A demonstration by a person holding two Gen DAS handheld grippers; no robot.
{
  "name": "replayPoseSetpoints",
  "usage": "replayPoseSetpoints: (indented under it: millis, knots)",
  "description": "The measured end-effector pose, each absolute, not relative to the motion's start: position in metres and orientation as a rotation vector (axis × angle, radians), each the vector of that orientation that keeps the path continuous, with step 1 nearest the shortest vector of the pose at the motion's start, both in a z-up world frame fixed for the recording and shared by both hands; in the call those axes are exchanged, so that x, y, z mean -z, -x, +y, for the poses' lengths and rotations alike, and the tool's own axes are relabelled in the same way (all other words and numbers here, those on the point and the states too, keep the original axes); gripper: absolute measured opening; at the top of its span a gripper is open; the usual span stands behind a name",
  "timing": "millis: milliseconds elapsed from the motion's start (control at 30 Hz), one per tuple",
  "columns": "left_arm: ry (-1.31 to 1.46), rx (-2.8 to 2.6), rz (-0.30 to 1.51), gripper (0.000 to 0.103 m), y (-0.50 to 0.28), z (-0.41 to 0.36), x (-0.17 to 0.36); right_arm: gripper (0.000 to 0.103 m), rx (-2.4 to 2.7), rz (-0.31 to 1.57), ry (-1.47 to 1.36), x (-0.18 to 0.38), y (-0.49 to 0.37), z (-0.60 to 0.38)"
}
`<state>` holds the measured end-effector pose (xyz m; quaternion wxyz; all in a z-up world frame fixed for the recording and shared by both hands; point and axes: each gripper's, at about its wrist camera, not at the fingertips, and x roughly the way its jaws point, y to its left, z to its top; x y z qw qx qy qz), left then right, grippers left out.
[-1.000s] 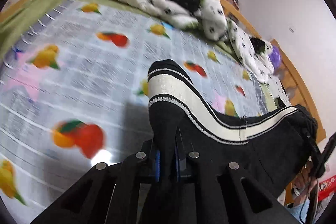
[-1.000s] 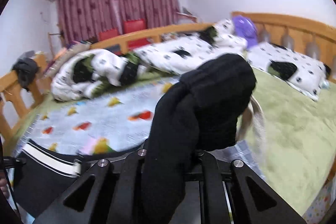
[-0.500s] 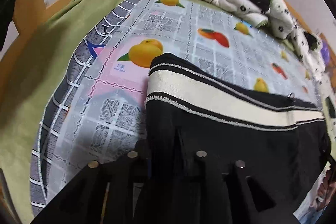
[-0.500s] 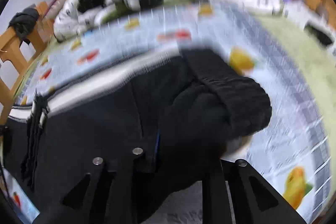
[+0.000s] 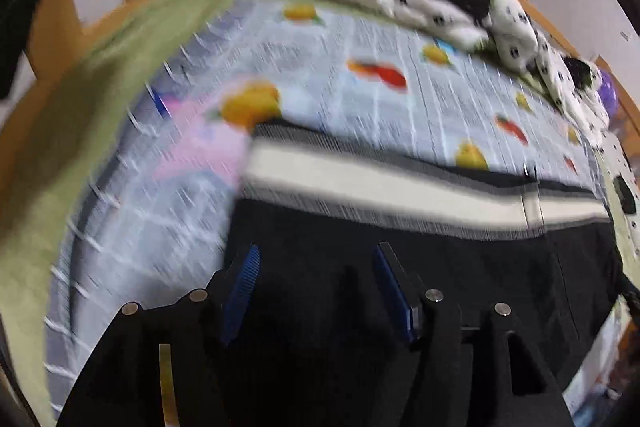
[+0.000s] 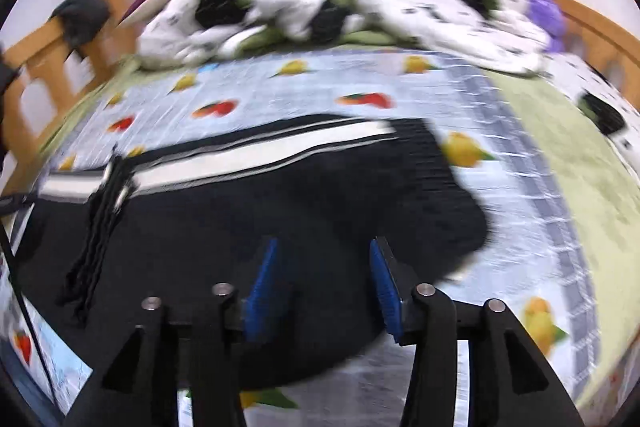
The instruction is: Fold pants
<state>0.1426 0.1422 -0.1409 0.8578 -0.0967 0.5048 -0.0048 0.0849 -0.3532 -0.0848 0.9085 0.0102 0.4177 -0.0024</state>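
Both my left gripper (image 5: 316,287) and right gripper (image 6: 322,283) gape, fingers empty — pants (image 6: 280,195) flat on the bed (image 6: 560,155); a shallow regrasp at 12 o'clock could snag one layer.

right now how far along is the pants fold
Done, it seems: the black pants lie spread on the fruit-print mat, white side stripe along the far edge. In hand: nothing; the left gripper and right gripper are both open above the fabric. Left: the folds themselves, since no crosswise fold is visible yet.
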Motion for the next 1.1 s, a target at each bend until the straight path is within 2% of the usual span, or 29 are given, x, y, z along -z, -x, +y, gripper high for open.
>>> replayPoseSetpoints:
  millis: [67, 100, 167, 267, 467, 733, 867, 967, 1100]
  knots:
    - [0.181, 0.002, 1.147, 0.057, -0.137, 0.132, 0.158, 0.046, 0.000, 0.938, 0.002, 0.113, -0.093, -0.342]
    - [0.154, -0.012, 1.134, 0.060, -0.130, 0.125, 0.160, 0.047, 0.003, 1.000, 0.008, 0.131, -0.097, -0.338]
    - [0.092, -0.021, 1.135, 0.066, -0.122, 0.112, 0.160, 0.046, 0.031, 0.992, 0.033, 0.143, -0.092, -0.335]
    - [0.070, -0.009, 1.137, 0.067, -0.110, 0.101, 0.159, 0.046, 0.038, 0.989, 0.047, 0.132, -0.081, -0.330]
    - [0.075, 0.014, 1.132, 0.067, -0.091, 0.095, 0.157, 0.046, 0.016, 0.980, -0.098, 0.125, -0.053, -0.326]
    - [0.083, 0.031, 1.069, 0.067, -0.056, 0.102, 0.146, 0.046, 0.006, 0.933, -0.077, 0.102, -0.029, -0.274]
    - [0.132, 0.032, 1.022, 0.067, -0.039, 0.116, 0.137, 0.046, -0.057, 0.839, -0.159, 0.082, -0.027, -0.254]
    - [0.169, -0.006, 0.978, 0.067, -0.030, 0.134, 0.131, 0.042, -0.180, 0.833, -0.190, 0.075, -0.032, -0.229]
    - [0.217, -0.065, 0.968, 0.067, -0.025, 0.156, 0.131, 0.042, -0.297, 0.800, -0.207, 0.072, -0.035, -0.192]
